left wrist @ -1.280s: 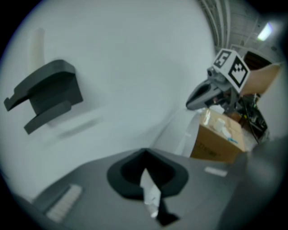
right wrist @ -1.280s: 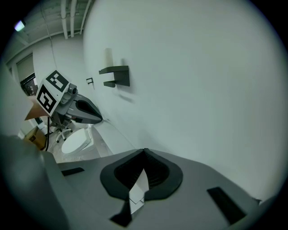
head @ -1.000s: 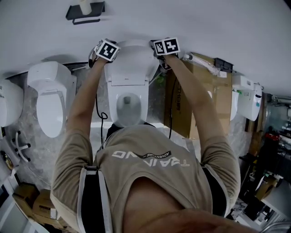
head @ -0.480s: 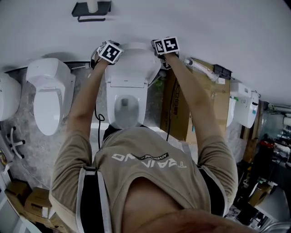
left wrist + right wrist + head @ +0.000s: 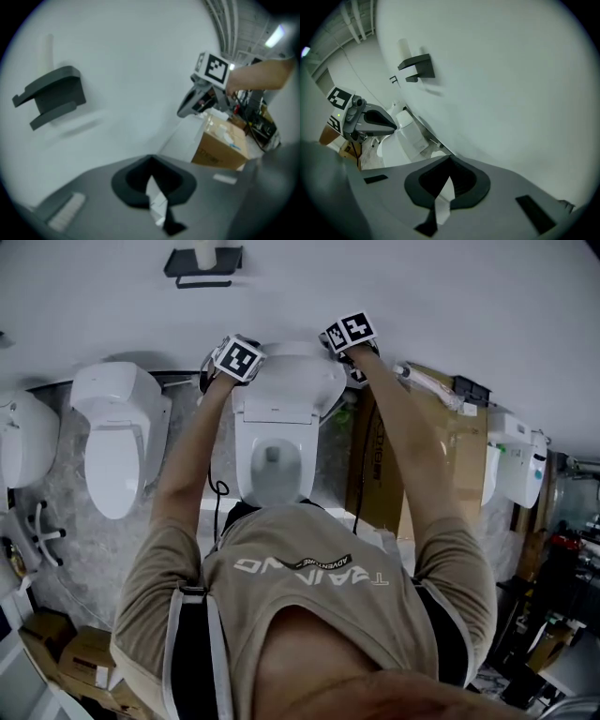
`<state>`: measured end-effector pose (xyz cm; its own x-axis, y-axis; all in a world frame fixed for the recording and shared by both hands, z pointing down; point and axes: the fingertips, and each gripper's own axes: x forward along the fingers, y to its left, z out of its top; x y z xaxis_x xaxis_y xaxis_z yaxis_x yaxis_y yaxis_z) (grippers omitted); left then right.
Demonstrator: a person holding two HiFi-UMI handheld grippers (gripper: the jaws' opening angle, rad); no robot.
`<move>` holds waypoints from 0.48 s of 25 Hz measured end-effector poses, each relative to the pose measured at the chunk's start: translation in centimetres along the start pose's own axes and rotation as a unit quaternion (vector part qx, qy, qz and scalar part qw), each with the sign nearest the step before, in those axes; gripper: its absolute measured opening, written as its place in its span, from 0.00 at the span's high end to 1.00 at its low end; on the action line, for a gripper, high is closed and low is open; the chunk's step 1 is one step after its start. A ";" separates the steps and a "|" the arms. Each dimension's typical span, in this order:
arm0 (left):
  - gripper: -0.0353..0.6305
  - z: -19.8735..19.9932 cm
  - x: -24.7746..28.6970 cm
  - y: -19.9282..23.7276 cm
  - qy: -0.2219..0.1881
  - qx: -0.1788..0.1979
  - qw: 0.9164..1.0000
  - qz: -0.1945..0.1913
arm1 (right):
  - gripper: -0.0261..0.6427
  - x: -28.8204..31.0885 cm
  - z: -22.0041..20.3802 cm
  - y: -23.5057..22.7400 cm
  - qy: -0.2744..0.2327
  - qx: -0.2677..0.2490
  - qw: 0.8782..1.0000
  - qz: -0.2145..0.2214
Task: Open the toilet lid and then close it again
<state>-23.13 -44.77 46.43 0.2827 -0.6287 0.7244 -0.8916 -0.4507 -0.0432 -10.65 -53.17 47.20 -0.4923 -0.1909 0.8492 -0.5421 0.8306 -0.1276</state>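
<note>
Both arms reach straight forward, elbows nearly locked, toward the raised toilet lid [image 5: 291, 381]. The left gripper [image 5: 236, 362] sits at the lid's upper left corner and the right gripper [image 5: 349, 336] at its upper right corner, slightly higher. In each gripper view the dark fingers [image 5: 133, 187] [image 5: 464, 183] are drawn together on a thin white edge of the lid.

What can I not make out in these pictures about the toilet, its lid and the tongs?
Toilet bowl front: head view, behind the person's shoulders.
Toilet lid: only a white strip shows between the tongs of the left gripper and the right gripper; their grey bodies cover the rest.
White item on the wall shelf: head view, cut by the top edge.
Print on the cardboard box: head view, too small.
</note>
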 end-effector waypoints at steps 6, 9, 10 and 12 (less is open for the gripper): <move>0.94 -1.9 -2.6 -2.6 0.008 0.020 1.000 -0.011 | 0.95 -1.5 -2.4 3.1 -0.001 -0.037 0.999 0.018; 0.94 -3.3 -4.1 -4.2 0.003 0.019 1.000 -0.015 | 0.95 -2.4 -3.9 5.0 -0.014 -0.046 0.998 0.027; 0.94 -3.7 -4.6 -4.9 0.005 0.020 1.000 -0.021 | 0.95 -2.6 -4.6 5.7 -0.015 -0.049 0.998 0.030; 0.94 -4.7 -5.5 -6.3 0.015 0.026 0.999 -0.038 | 0.95 -3.1 -6.0 7.1 -0.014 -0.055 0.998 0.039</move>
<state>-20.76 -35.46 45.94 0.3380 -0.5729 0.7467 -0.8479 -0.5297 -0.0226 -8.85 -43.58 46.73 -0.5488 -0.1368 0.8247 -0.4245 0.8955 -0.1340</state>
